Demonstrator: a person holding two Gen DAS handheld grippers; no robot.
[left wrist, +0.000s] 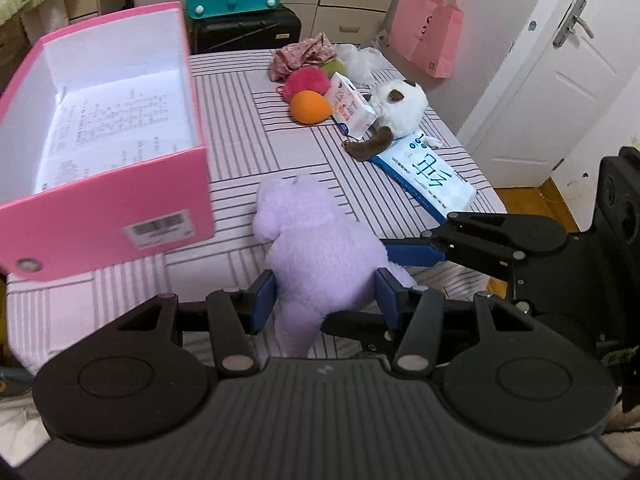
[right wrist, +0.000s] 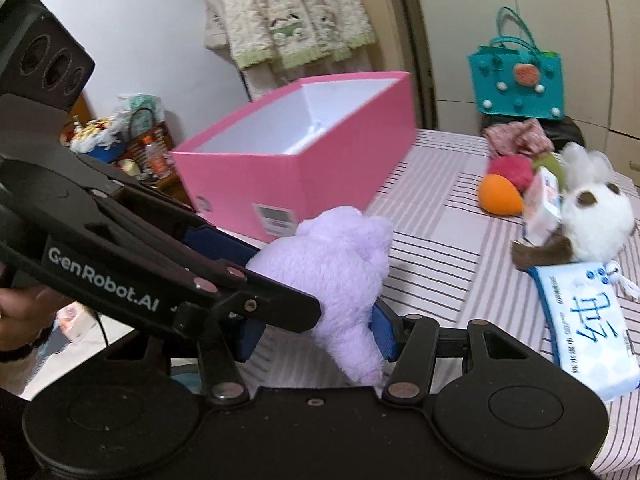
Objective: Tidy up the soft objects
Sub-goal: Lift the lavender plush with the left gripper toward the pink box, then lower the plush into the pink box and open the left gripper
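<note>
Both grippers are gripping the purple plush (left wrist: 316, 248) at once. The left gripper (left wrist: 326, 298) is squeezing its lower body between blue pads (left wrist: 262, 300), and the right gripper (right wrist: 316, 330) is pinching it from the other side — its finger is reaching in from the right in the left wrist view. The plush is sitting on the striped sheet (left wrist: 248, 120), just beside the open pink box (left wrist: 100, 216). Farther back, a white plush (left wrist: 394, 108), a wipes pack (left wrist: 426, 174), an orange ball (left wrist: 310, 106) and a red pom (left wrist: 306, 80) are lying in a loose cluster — well apart from the box.
</note>
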